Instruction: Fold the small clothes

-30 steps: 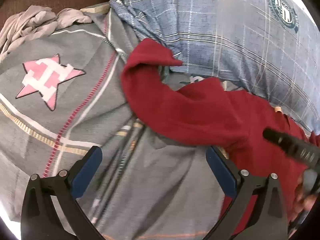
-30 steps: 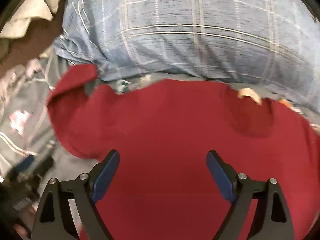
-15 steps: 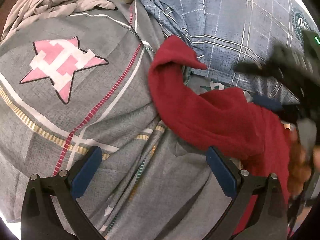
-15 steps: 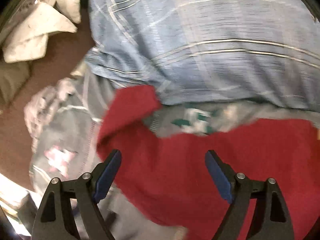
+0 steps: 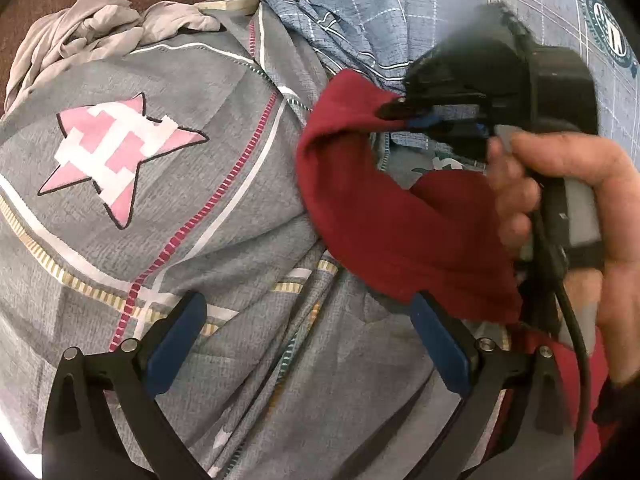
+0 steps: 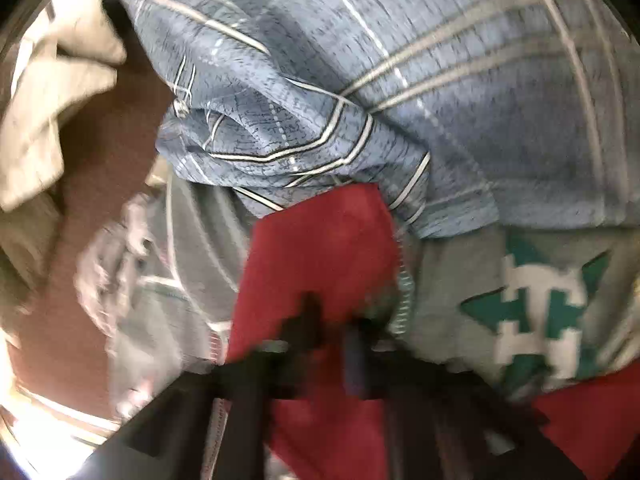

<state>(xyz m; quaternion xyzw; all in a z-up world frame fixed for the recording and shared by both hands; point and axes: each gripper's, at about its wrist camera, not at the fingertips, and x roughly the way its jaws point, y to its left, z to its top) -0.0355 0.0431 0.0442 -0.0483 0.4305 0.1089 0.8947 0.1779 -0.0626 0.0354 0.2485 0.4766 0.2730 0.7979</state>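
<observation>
Fabric fills my left wrist view: a grey bedsheet with a pink-and-white pixel star [image 5: 120, 156] spreads across the frame, a blue plaid pillow with white check lines [image 5: 400, 12] lies along the top, and a crumpled beige cloth [image 5: 92, 36] sits at the upper left edge of the sheet. My left gripper [image 5: 306, 344] hovers over the grey sheet with its blue-padded fingers spread wide and nothing between them. On the sheet, right of centre, lies the small dark red garment [image 5: 392, 224], its upper end raised toward the pillow. There my right gripper [image 5: 404, 114], carried by a bare hand [image 5: 580, 208] at the right edge, has its tips pinched on that raised red end. Switching to my right wrist view, which is blurred, I see the red garment [image 6: 320, 256] running from the lower middle up to the edge of the blue plaid pillow [image 6: 400, 80]. The right gripper [image 6: 328, 328] has its two fingers drawn close together on the red cloth. Right of them a green-and-white pixel star [image 6: 536, 312] shows on the grey sheet, and a pale cream cloth [image 6: 44, 112] lies at the far left on a brown surface [image 6: 100, 152].
</observation>
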